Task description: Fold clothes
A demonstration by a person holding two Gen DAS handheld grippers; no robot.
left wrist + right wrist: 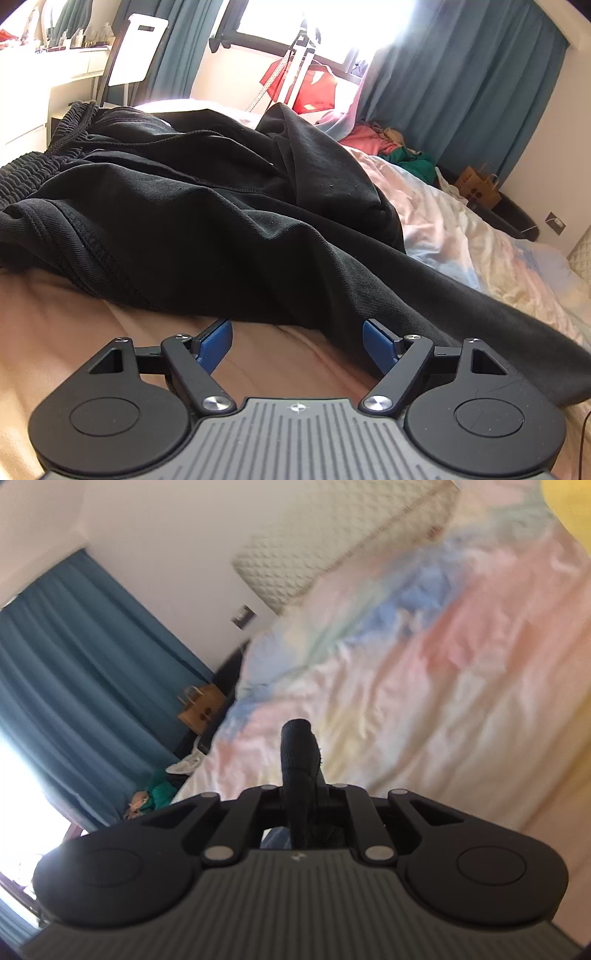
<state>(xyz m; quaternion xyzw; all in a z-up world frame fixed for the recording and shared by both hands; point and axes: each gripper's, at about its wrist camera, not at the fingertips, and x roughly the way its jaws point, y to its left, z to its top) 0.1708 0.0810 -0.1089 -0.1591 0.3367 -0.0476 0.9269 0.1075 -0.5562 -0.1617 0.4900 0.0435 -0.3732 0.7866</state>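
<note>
- While the black trousers [207, 206] lie rumpled on the bed [74, 332], waistband far left, one leg runs toward the left gripper [297, 345], whose jaws stand wide just short of the cloth.
- The right gripper [301, 790] is clamped on dark ribbed fabric [297, 753], probably a trouser cuff, though blur hides its source.
- A fold seems in hand; the carried end needs laying flat.
- Open quilt [424, 701] lies rightward; the far bed edge drops off.

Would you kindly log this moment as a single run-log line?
left claw: open, low at edge of black trousers | right claw: shut on black fabric | surface: bed
</note>
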